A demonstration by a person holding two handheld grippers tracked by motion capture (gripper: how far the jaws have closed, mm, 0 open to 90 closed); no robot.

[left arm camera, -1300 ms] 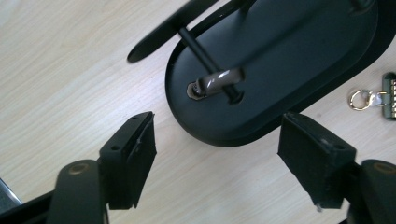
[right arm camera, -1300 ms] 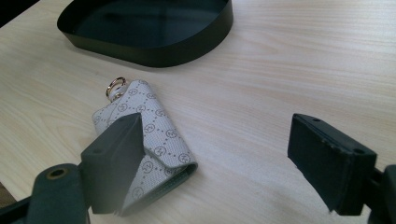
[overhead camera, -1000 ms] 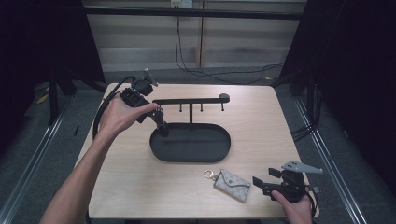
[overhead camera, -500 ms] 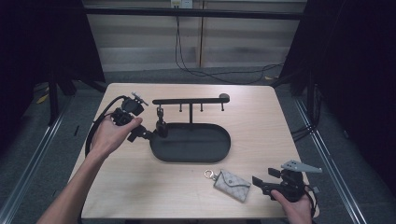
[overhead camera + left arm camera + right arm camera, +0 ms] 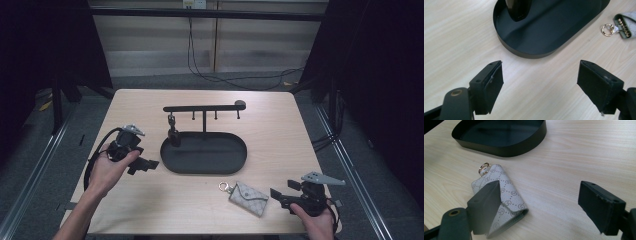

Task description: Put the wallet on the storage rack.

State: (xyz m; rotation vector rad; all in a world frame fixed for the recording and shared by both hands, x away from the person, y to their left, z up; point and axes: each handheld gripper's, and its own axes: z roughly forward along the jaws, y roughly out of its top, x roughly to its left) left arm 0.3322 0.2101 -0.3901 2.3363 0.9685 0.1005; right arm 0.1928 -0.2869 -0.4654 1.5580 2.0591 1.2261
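— Both grippers gaping? 
— Yes: the left gripper (image 5: 148, 164) is wide apart, empty, beside the black tray (image 5: 235, 162). The right gripper (image 5: 280, 194) is spread too, the key pouch (image 5: 248, 198) lying on the table (image 5: 280, 130) just before it.

At the lower centre of the high view lies a grey key pouch (image 5: 248, 198) with a diamond lattice pattern and a gold ring (image 5: 223, 187). The oval tray (image 5: 204, 167) at mid-frame and its hook stand (image 5: 203, 107) are black. The desk (image 5: 270, 135) is pale wood grain.
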